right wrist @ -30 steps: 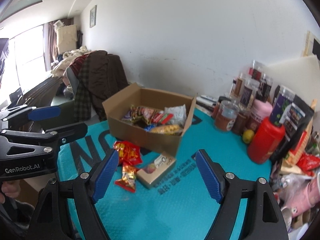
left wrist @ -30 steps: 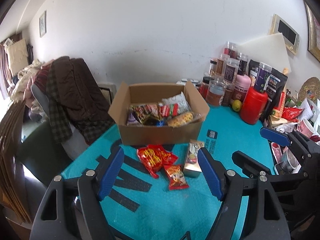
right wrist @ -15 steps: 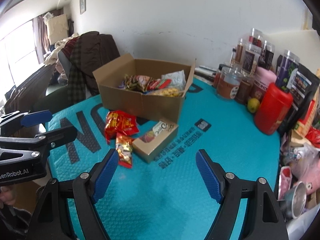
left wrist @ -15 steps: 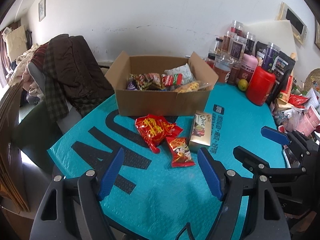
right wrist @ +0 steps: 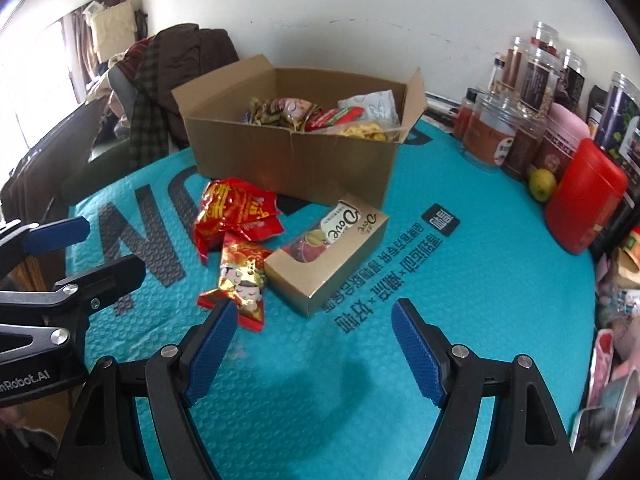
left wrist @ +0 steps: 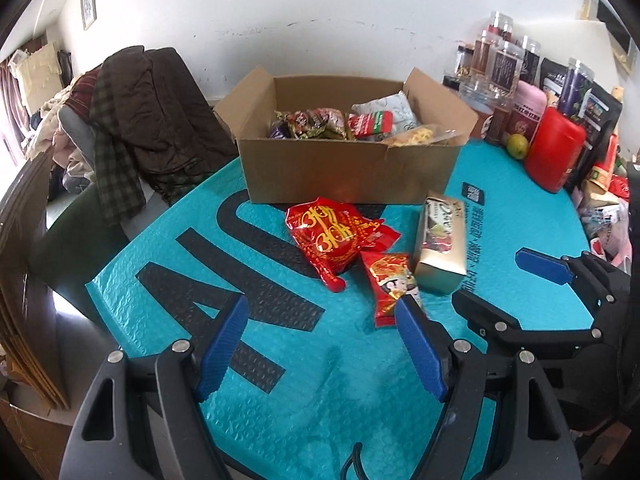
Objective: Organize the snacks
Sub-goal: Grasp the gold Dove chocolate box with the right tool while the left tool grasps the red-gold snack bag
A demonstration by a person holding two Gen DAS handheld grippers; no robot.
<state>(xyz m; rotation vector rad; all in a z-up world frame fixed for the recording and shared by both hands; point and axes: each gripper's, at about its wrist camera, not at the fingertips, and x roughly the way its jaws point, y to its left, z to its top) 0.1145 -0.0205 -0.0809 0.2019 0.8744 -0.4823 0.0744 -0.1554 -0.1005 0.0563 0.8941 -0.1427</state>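
A cardboard box (left wrist: 348,168) partly filled with snack packets is seen on the teal-covered bench (left wrist: 240,248) in both views. In front of it lie a large red snack bag (left wrist: 334,236), a small red packet (left wrist: 390,280) and a gold chocolate box (left wrist: 440,248), the small packet touching both neighbours.

From the right wrist view, the printed top and window of the gold chocolate box (right wrist: 328,248) are shown, along with the cartoon face on the small red packet (right wrist: 242,280); more of the jars (right wrist: 520,92) and the red canister (right wrist: 584,196) at the bench's far side is also revealed. From the left wrist view, the clothes-draped chair (left wrist: 136,120) is seen more fully.

The left gripper (left wrist: 320,344) is held wide apart above the bench, nothing between its blue fingers (left wrist: 222,344); its right finger sits just at the near end of the small red packet, though contact cannot be told. The right gripper (right wrist: 312,352) is likewise spread wide and holds nothing, with its left finger (right wrist: 208,352) near the small packet's corner and the gold box just ahead.
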